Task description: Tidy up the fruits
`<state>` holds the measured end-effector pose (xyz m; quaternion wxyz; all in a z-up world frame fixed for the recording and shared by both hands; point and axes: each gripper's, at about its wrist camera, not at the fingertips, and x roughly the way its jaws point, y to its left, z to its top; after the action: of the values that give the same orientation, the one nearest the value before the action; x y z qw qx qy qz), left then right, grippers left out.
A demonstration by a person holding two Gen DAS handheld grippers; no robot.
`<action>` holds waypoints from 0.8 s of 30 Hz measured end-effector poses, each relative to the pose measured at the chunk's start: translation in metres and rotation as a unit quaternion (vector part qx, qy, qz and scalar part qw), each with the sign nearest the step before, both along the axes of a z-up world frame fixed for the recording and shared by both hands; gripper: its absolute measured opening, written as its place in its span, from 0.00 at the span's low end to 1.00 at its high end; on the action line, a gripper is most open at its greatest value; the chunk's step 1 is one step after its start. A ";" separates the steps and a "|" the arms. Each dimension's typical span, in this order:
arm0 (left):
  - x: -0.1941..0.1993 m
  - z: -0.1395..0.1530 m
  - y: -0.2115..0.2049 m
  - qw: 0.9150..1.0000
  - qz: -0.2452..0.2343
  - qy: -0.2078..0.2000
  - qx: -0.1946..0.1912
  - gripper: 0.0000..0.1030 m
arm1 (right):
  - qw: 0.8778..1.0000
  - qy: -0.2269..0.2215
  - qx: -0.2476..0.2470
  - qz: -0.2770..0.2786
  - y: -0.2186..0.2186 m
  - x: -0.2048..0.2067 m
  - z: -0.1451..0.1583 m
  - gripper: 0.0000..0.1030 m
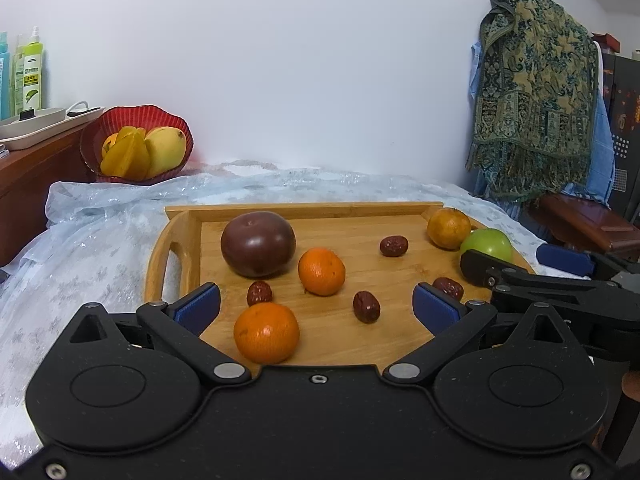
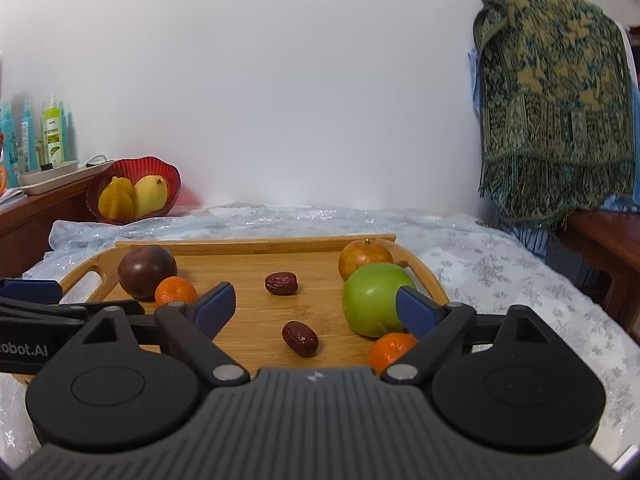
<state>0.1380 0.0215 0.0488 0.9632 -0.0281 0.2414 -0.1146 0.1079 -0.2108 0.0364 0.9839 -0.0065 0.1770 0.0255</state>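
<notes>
A wooden tray holds loose fruit: a dark purple apple, a green apple, a yellowish mandarin, orange mandarins, and several red dates. My left gripper is open at the tray's near edge, with an orange mandarin just inside its jaws. My right gripper is open, with its right pad in front of the green apple and nothing held.
A red bowl with a mango and starfruit stands at the back left on the plastic-covered table. Bottles stand on a wooden cabinet at the left. A patterned cloth hangs over furniture at the right.
</notes>
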 end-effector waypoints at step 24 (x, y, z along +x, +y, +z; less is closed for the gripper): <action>-0.039 -0.014 0.003 1.000 0.002 -0.004 0.020 0.99 | 0.999 0.007 0.047 -0.007 -0.013 -0.038 -0.011 1.00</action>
<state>0.0989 0.0242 0.0350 0.9648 -0.0090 0.2397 -0.1075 0.0703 -0.2235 0.0257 0.9819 0.0409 0.1830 0.0268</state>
